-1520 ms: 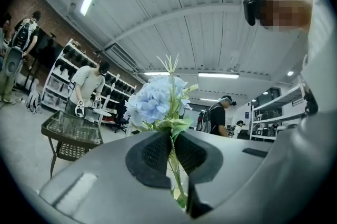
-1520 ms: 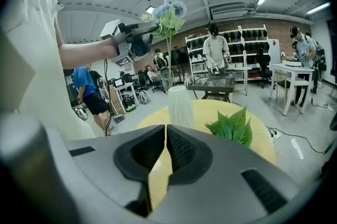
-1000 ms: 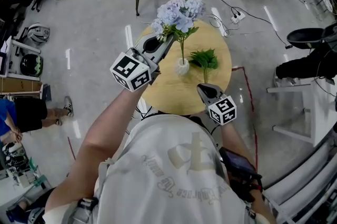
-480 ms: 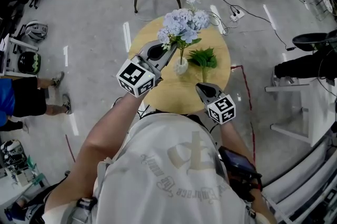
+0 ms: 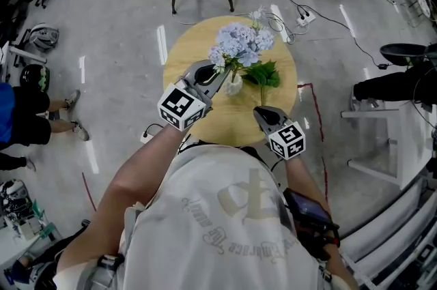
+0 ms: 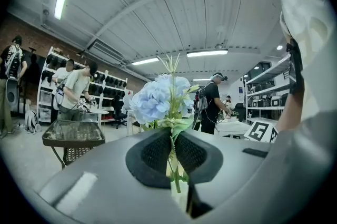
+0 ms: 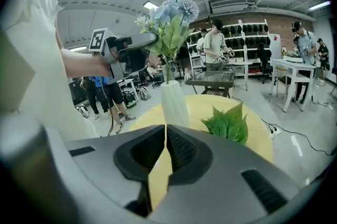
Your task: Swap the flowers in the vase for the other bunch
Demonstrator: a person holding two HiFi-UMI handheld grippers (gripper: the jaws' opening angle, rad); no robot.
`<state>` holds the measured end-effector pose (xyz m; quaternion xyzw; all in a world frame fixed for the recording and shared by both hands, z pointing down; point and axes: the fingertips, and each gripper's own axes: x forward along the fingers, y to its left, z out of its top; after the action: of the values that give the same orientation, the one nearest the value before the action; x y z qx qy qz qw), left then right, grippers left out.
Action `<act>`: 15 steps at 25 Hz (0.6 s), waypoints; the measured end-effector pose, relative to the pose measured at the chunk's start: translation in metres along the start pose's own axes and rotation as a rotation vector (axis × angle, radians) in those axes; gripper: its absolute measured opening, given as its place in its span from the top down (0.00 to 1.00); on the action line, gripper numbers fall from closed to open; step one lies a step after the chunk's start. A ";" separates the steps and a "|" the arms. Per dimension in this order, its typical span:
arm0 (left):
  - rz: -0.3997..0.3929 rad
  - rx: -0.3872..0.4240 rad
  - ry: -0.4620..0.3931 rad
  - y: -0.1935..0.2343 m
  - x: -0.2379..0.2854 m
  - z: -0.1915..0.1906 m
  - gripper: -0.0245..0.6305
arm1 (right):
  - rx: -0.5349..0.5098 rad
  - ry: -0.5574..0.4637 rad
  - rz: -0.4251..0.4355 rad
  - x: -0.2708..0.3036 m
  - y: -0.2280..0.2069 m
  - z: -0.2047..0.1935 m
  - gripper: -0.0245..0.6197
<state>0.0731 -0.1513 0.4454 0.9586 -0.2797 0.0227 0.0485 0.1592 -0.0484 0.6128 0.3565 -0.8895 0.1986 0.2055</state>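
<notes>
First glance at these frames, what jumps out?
The blue flower bunch stands out, pinched at its stem in the left tongs above the white vase mid-table. Beside the vase lies a green leafy bunch on the round yellow table, while the right tongs hover shut and empty at the near edge.

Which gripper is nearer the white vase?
Left. The left gripper grips the blue flowers just above the vase; the right gripper hangs back over the near edge of the table.
</notes>
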 end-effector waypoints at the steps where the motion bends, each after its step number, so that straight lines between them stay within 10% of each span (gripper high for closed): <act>1: 0.001 0.000 0.006 0.000 0.000 -0.003 0.95 | 0.000 0.000 0.001 0.001 0.000 0.000 0.94; 15: -0.013 -0.017 0.066 -0.012 -0.003 -0.036 0.95 | 0.008 0.002 0.005 0.002 0.000 -0.003 0.94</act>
<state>0.0770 -0.1357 0.4805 0.9587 -0.2719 0.0513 0.0660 0.1583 -0.0477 0.6165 0.3550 -0.8893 0.2031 0.2046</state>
